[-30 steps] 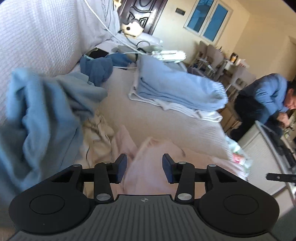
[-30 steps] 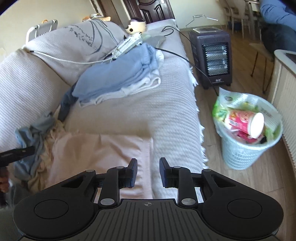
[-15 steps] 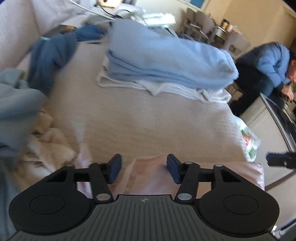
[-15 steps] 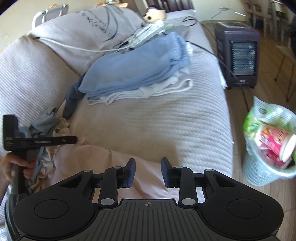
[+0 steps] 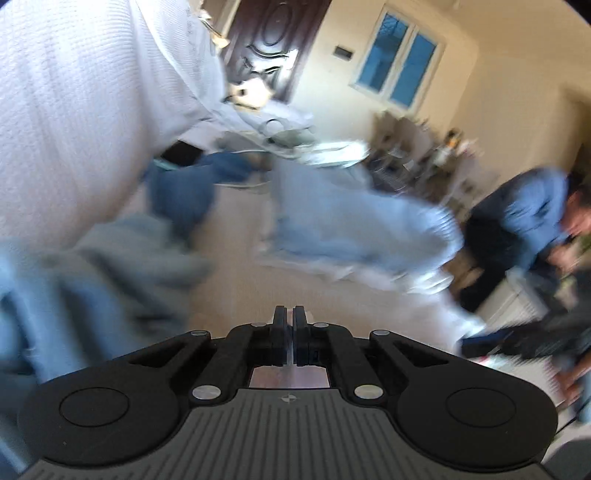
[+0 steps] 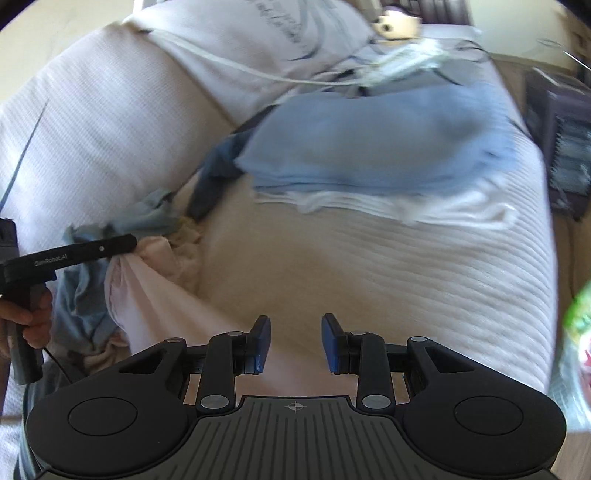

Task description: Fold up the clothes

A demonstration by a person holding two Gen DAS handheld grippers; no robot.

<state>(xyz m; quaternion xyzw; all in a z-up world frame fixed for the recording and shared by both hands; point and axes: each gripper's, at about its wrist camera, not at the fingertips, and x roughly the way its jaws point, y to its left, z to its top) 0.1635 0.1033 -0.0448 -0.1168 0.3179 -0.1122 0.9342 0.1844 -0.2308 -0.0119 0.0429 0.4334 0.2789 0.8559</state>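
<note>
The left gripper (image 6: 129, 243) has its fingers pinched on a corner of the pink cloth (image 6: 155, 291), lifting it taut above the sofa (image 6: 406, 266). The right gripper (image 6: 295, 343) hovers over the cloth's near edge with fingers wide apart and empty. A folded blue stack (image 6: 369, 147) lies further back on the sofa.

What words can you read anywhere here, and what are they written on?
"GenRobot.AI": white letters on the black left gripper, seen from the right wrist.
Grey writing on the white printed cushion: too blurred to read.
Left wrist view: nothing readable.
</note>
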